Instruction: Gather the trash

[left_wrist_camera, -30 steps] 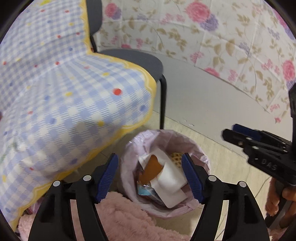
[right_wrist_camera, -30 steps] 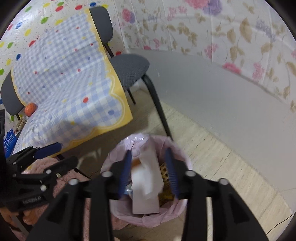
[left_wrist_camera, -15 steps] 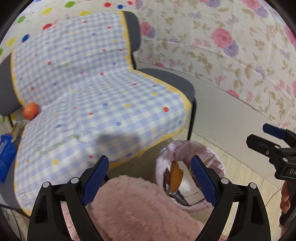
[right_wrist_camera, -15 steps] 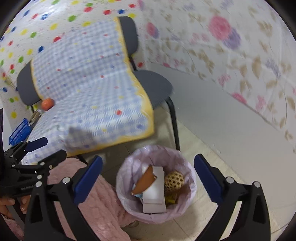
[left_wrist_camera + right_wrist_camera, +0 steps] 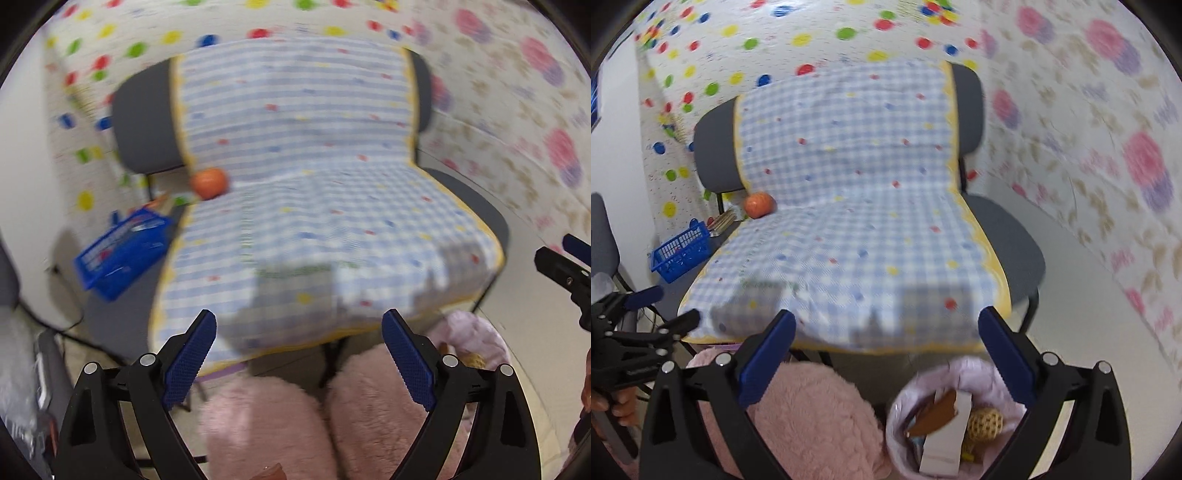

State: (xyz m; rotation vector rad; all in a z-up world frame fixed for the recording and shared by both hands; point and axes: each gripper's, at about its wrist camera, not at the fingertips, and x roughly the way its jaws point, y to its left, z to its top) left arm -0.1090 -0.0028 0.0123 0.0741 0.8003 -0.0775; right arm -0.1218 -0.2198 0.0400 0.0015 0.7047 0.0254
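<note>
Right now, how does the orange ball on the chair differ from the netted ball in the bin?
The orange ball is smooth and bright orange; the netted ball is tan with a mesh pattern. The orange ball lies on the checked cloth at the seat back; the netted ball sits among rubbish in the lined bin. Both are round.

Surface finishes: cloth, plastic, film.
Checked cloth cover (image 5: 849,206) matt and woven; pink fleece (image 5: 809,417) rough, fluffy; basket (image 5: 681,254) rigid plastic mesh; bin liner (image 5: 975,373) thin crinkled film.

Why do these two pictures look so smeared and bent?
Left wrist view: motion blur smears the checked cloth and orange ball; gripper fingers stay sharp. Right wrist view: milder blur, floral wall streaked. Both: fisheye curves edges, dark corners.
</note>
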